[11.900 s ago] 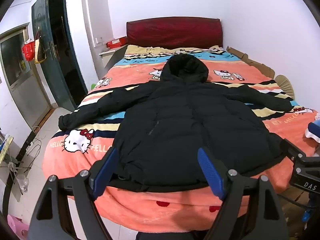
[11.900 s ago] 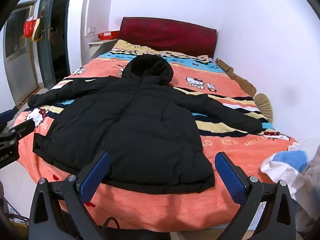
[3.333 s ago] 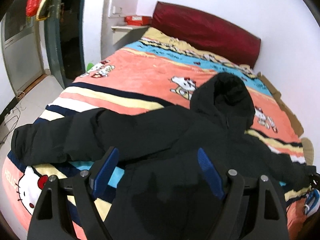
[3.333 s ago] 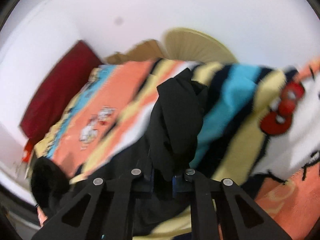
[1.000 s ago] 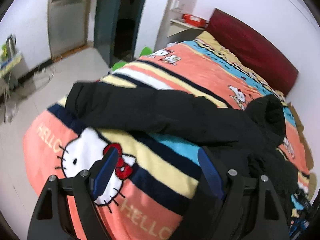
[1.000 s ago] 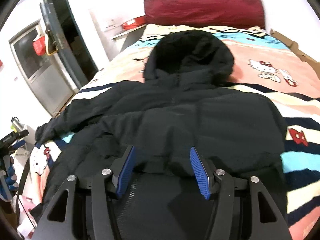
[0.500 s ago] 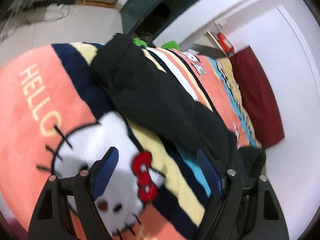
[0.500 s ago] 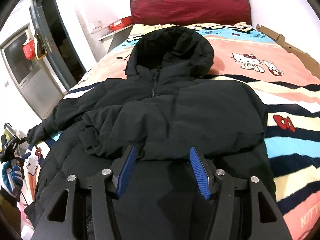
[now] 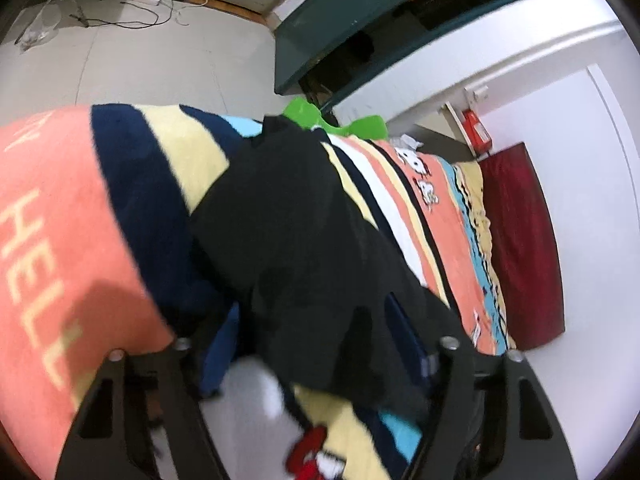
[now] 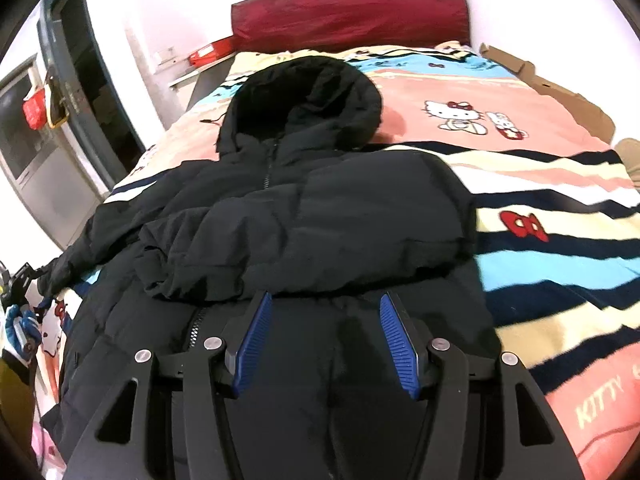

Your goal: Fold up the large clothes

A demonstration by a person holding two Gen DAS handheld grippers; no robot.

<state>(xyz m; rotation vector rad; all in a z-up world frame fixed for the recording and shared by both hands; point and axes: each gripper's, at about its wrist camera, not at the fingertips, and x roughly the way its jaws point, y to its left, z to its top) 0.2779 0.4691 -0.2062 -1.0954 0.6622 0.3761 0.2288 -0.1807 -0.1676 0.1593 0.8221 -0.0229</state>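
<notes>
One sleeve of the black hooded puffer jacket (image 10: 304, 232) lies folded across its chest on the striped cartoon-print blanket (image 10: 560, 240); the left gripper (image 9: 312, 344), jaws apart, straddles the unfolded sleeve (image 9: 288, 240); the right gripper (image 10: 324, 336) hovers wide, empty.

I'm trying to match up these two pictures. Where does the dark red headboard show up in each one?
Left wrist view: the dark red headboard stands at the right edge, turned on its side, beyond the black jacket sleeve.
Right wrist view: it runs across the top centre, behind the jacket's hood.
Shared landmark: the red box on the ledge beside the headboard, seen left of it in the right view.
</notes>
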